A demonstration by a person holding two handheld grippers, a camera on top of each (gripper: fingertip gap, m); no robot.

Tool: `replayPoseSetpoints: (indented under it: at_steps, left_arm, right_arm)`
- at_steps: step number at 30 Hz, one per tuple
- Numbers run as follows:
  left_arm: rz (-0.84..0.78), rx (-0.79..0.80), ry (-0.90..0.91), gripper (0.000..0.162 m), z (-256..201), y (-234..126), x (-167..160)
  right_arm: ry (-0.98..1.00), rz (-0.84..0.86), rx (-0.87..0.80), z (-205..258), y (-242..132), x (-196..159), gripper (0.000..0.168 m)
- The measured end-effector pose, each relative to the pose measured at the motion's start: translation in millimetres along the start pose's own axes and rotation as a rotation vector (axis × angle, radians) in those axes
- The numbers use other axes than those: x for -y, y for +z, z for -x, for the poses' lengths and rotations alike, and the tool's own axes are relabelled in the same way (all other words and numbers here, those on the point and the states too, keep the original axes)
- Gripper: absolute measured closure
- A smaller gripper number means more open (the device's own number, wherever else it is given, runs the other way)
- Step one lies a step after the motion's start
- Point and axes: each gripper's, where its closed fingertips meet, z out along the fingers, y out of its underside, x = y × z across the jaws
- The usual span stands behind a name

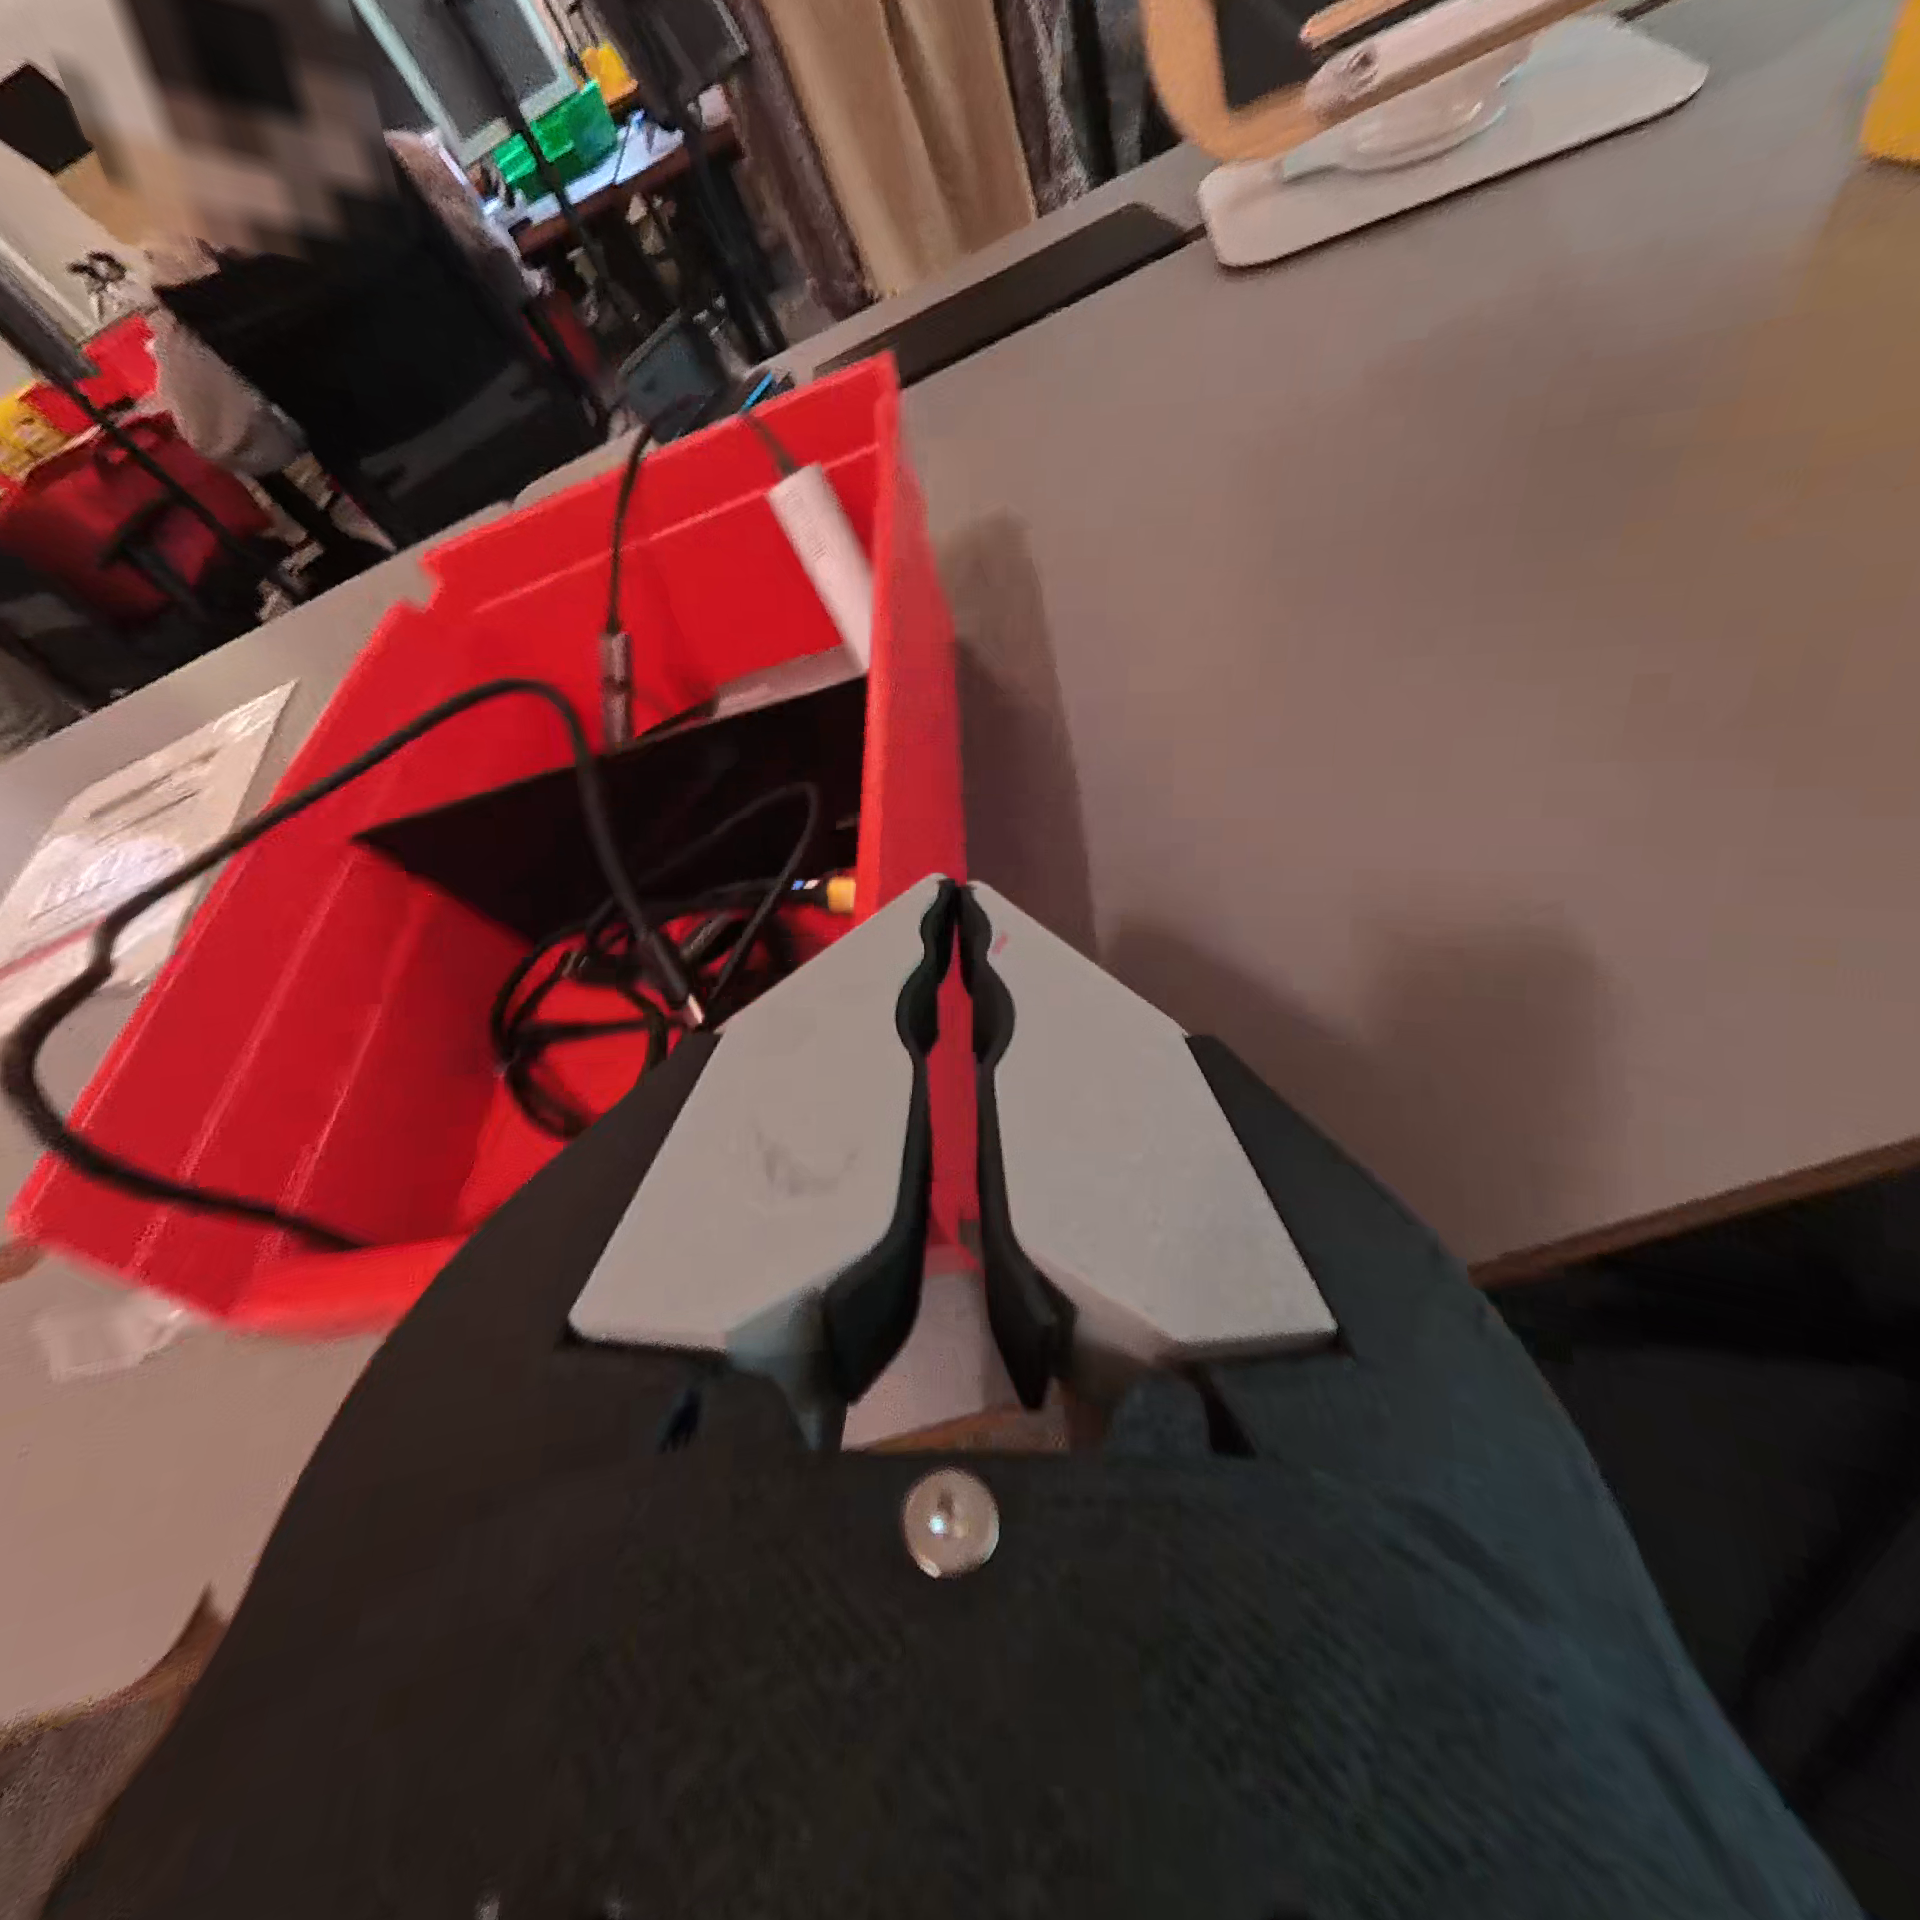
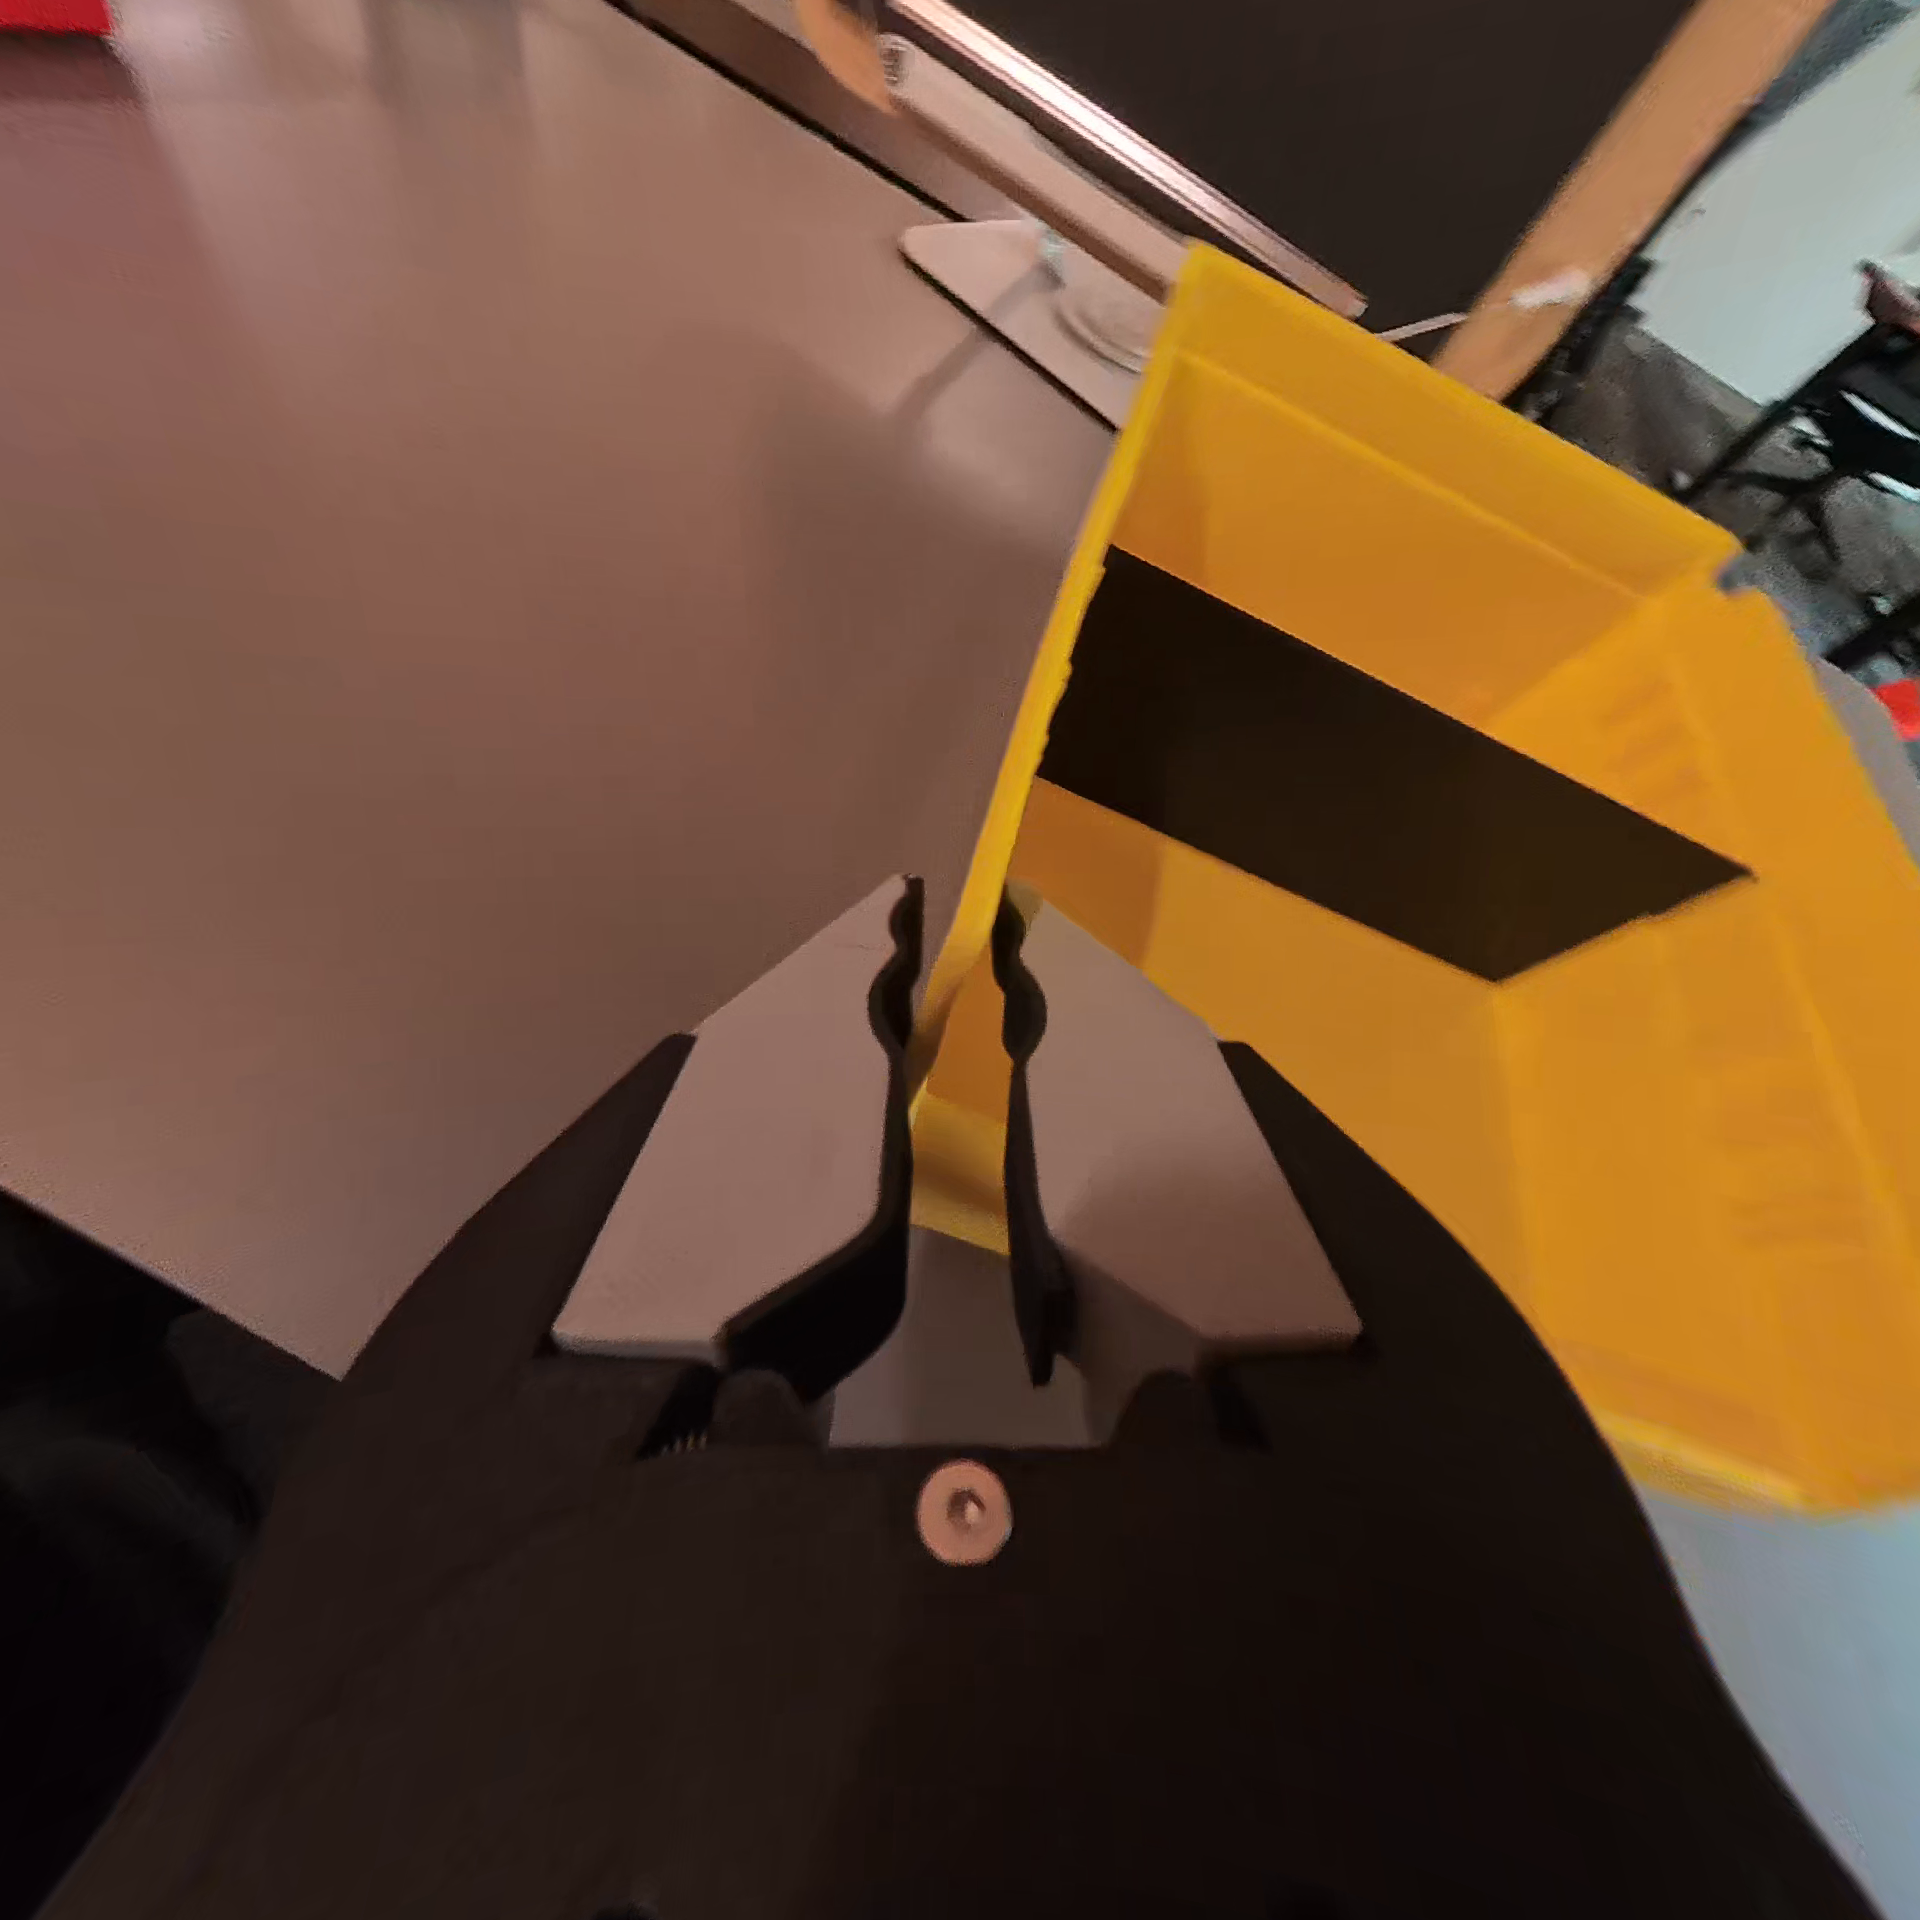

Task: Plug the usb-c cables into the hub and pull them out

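1. Right now the left tongs (image 1: 958,896) are hovering at the near right corner of the red bin (image 1: 312,997), their tips pressed together with nothing between them. Both views are blurred, so I am reading this as an approach, not a grasp.

2. Inside that bin the black cables (image 1: 623,966) are lying in a loose tangle on the floor of the bin, and one metal-tipped plug (image 1: 681,997) is pointing toward the left tongs, just beside them. A white hub (image 1: 826,561) is leaning against the bin's right wall, farther back, with a thin lead running from its top end.

3. The right tongs (image 2: 956,904) are pinching the near left wall of the yellow bin (image 2: 1351,540), one finger inside and one outside. That bin is showing only a black strip inside; no cable or hub is visible in it.

4. For the step in hand, which I judge to be picking a plug out of the red bin, the left tongs are needing to spread before they go in.

5. I would be aiming for the rigid plug body, not the soft cord, so the connector is staying straight for insertion.

6. One cable is trailing over the bin's left rim onto the table (image 1: 1455,727), so a slow lift is helping to avoid dragging the whole tangle or tipping the hub.
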Motion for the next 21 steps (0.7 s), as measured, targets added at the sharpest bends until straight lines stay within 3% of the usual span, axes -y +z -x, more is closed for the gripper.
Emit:
replayPoseSetpoints:
  at_steps: [2,6,9,11,14,16,19,21]
  left_arm:
    - [0.039,0.014,0.011,0.162,11.7,-2.1,-17.0]
    - [0.102,0.085,-0.011,0.162,35.4,13.3,-47.4]
    - [0.042,0.171,0.055,0.162,45.4,4.7,-34.1]
    - [-0.016,0.121,0.118,0.162,34.2,-10.9,-15.1]
    - [0.001,-0.075,-0.012,0.162,16.7,-34.9,-7.0]
    - [0.002,-0.120,-0.121,0.117,28.7,-47.5,-6.6]
    - [0.056,-0.001,-0.173,0.108,77.0,-50.6,-29.7]
    - [0.057,0.017,-0.180,0.114,91.3,-44.3,-44.0]
  right_arm:
    - [0.002,0.008,-0.084,-19.9,-4.2,-8.5,0.167]
    - [-0.045,0.037,-0.181,-31.4,-3.1,-12.4,0.163]
    - [-0.070,0.046,-0.221,-29.2,-3.6,-11.1,0.165]
    - [-0.065,0.053,-0.237,-35.5,-4.8,-13.9,0.164]
    - [-0.025,0.056,-0.211,-45.2,-6.4,-18.8,0.164]
    - [0.008,0.066,-0.226,-56.2,-8.3,-22.5,0.162]
    - [0.054,0.077,-0.234,-66.2,-9.5,-27.8,0.162]
    - [0.050,0.076,-0.229,-64.4,-8.6,-27.2,0.162]
